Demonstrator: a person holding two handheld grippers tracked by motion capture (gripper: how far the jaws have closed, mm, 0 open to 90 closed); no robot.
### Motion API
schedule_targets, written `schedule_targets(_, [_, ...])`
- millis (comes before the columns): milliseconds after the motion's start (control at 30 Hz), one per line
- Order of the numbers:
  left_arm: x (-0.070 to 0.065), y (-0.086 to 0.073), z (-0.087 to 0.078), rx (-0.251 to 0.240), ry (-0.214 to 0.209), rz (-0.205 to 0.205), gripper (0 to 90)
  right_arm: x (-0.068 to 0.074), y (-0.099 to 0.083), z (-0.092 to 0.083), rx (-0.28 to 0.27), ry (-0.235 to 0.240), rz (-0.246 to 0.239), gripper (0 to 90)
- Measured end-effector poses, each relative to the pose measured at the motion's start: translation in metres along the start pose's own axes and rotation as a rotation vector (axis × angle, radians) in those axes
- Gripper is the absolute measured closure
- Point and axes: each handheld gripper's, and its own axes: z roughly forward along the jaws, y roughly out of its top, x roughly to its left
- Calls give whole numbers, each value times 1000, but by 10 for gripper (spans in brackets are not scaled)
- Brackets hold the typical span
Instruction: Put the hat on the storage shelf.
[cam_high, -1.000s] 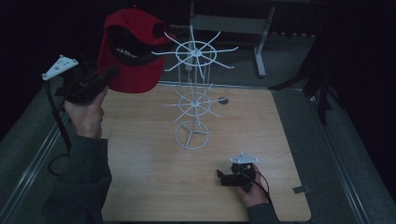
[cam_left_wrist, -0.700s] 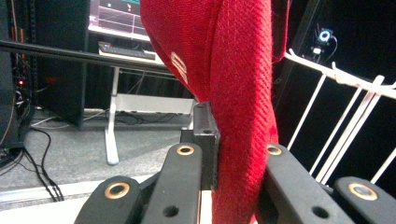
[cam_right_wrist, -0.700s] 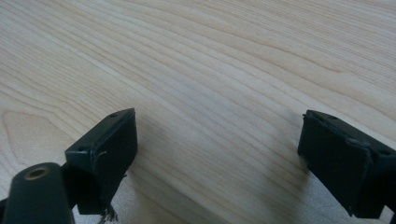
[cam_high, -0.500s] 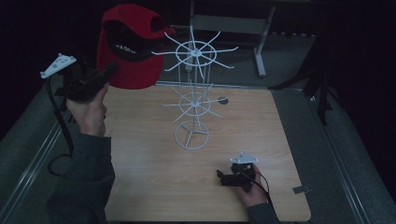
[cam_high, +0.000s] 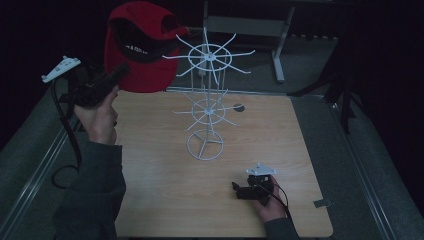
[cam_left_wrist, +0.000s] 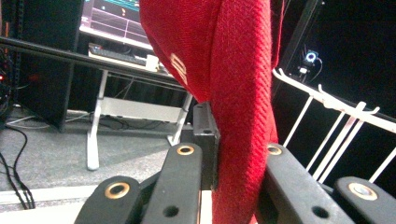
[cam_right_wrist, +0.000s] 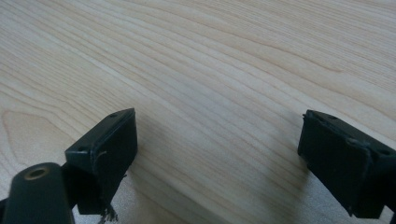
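Wooden table (cam_high: 150, 200), dark surroundings. Left gripper (cam_high: 117, 75) clenched on red cap (cam_high: 137, 47), held aloft at 10 o'clock of white wire rack (cam_high: 207, 100). Right gripper (cam_high: 240, 191) released, resting at 5 o'clock.

The red baseball cap (cam_left_wrist: 233, 93) is coarse, ribbed woven cloth, the pale wooden bench (cam_right_wrist: 210, 60) smooth, matt and finely grained, the white two-tier rack (cam_high: 207, 100) thin painted wire, and the jaws matt black plastic with brass-coloured rivets.
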Motion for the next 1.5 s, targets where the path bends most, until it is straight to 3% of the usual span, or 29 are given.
schedule_targets(133, [0,1,-1,-8,3,-6,854,0,0,0,0,0,-1,117])
schedule_targets(300, [-1,2,-1,-25,-30,-9,854,0,0,0,1,0,-2,117])
schedule_targets(467, [-4,-1,-2,-4,-42,21,854,0,0,0,0,0,-1,117])
schedule_targets(833, [-2,-11,-10,16,-52,27,853,0,0,0,0,0,0,117])
schedule_targets(1100, [-2,-23,-16,42,-56,40,852,0,0,0,0,0,0,117])
schedule_targets(1500, [6,-46,-19,92,-51,18,849,0,0,0,0,0,0,117])
